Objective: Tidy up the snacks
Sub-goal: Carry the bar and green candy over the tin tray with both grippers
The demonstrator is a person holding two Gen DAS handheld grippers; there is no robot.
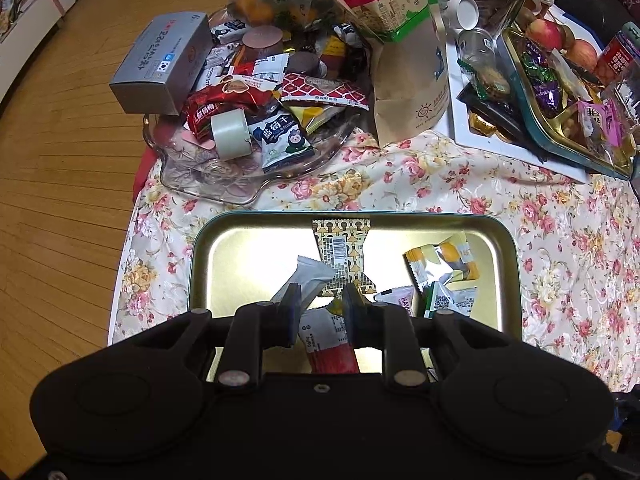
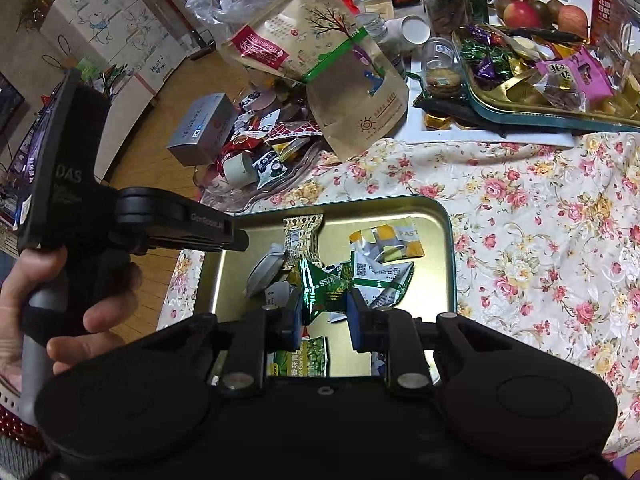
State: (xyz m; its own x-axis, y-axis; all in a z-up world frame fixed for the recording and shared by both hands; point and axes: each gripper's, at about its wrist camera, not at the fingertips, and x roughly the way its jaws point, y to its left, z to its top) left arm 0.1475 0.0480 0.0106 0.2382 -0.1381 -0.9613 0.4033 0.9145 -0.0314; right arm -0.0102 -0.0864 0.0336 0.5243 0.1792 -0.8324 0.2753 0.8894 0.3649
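Snacks lie heaped in a glass dish (image 1: 192, 168) on my flowered surface (image 1: 440, 176), and several already rest in the gold tin tray (image 2: 444, 216) nearer me. My right hand-held gripper (image 2: 323, 312) clenches a green foil packet (image 2: 324, 288) above that tray; my left hand-held gripper (image 1: 320, 312) hangs released over a grey packet (image 1: 308, 276).

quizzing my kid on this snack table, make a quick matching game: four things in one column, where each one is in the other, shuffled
Things
1. green foil packet
2. roll of clear tape
3. barcode packet
4. red apple

Places
A. in the glass dish
B. between the right gripper's fingers
C. at the far rim of the gold tin
D. far side of the table, past the candy tray

Pairs: 1-B, 2-A, 3-C, 4-D
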